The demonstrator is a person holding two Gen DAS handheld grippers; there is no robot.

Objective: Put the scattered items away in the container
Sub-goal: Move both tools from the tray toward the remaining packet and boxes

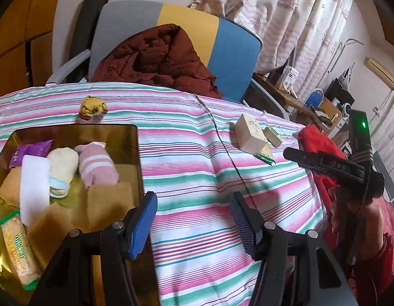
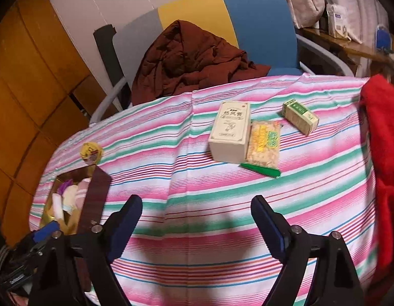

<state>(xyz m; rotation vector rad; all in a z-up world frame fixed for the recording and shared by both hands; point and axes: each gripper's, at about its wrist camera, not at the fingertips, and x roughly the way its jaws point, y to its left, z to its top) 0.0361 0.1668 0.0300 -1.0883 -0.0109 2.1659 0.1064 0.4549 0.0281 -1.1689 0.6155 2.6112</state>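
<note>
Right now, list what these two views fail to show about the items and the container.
- Gold container: near end cut off by the left wrist frame; right wrist view shows only one corner.
- Snack packet: in the left wrist view, mostly hidden behind the cream box.
- Cream box print: too small to read.

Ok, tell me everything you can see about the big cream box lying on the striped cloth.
The cream box is a rectangular carton, seemingly cardboard, shut, lying flat with its printed face up: dark characters and a small line drawing. It rests on the striped cloth at the far right of the table. A snack packet with a green end lies against its right side. A smaller green-and-cream box lies apart, further right. Neither claw touches it.
</note>
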